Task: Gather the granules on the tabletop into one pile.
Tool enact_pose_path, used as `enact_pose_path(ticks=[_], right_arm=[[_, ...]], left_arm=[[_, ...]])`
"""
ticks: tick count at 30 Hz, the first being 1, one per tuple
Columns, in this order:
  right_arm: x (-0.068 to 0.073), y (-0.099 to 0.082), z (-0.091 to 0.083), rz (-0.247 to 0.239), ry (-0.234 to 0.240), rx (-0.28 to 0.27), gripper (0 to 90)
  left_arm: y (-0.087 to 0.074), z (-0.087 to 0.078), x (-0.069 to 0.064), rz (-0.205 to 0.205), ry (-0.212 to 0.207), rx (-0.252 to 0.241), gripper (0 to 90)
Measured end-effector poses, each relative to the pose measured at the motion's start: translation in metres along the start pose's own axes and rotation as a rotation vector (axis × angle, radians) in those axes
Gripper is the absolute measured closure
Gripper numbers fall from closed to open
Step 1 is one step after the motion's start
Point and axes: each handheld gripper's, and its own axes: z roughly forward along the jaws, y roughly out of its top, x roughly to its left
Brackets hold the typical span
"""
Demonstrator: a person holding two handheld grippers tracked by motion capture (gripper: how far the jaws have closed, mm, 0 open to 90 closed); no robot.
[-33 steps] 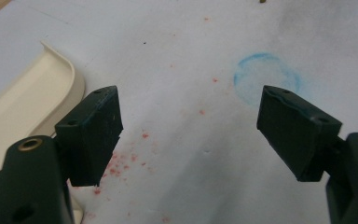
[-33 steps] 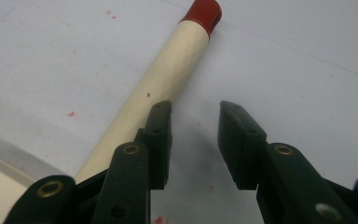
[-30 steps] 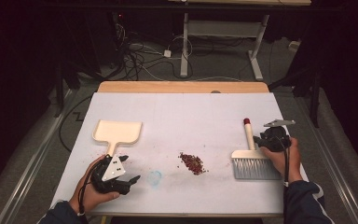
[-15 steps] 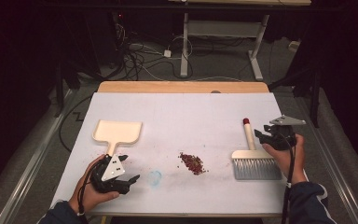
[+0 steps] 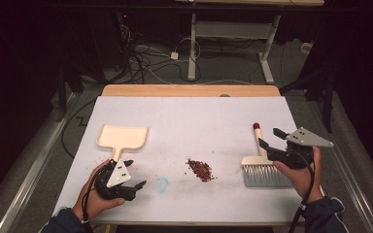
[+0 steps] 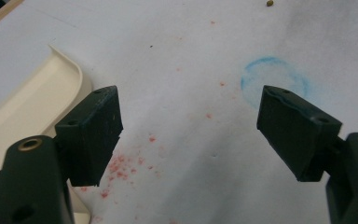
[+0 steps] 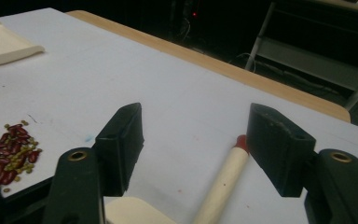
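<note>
The brush (image 5: 263, 165) lies on the white table (image 5: 199, 116) at about 4 o'clock, bristles toward the person, its red-tipped handle pointing to 12 o'clock so it is easy to grab. The right gripper (image 5: 270, 140) hangs just above the handle; its jaws have just been opening and now stand spread, with nothing pinched between them. The little pile of beans (image 5: 200, 169) waits in the middle. The dustpan (image 5: 122, 138) lies at 9 o'clock, mouth facing away. The left gripper (image 5: 135, 175) rests just below the dustpan's handle, jaws spread and empty, ready to take it.
</note>
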Motion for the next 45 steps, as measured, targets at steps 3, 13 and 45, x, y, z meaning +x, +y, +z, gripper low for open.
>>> enact_pose_path(ticks=[3, 13, 45], right_arm=[[0.009, -0.003, -0.006, -0.020, 0.010, -0.015, 32.0], [0.040, -0.029, -0.023, -0.117, -0.034, -0.026, 24.1], [0.062, -0.062, -0.031, -0.146, -0.015, -0.005, 18.8]], left_arm=[[0.000, 0.001, 0.000, 0.002, -0.001, -0.001, 21.4], [0.002, 0.001, 0.000, 0.005, 0.001, -0.004, 21.4], [0.003, 0.003, -0.006, 0.032, 0.015, 0.007, 19.8]])
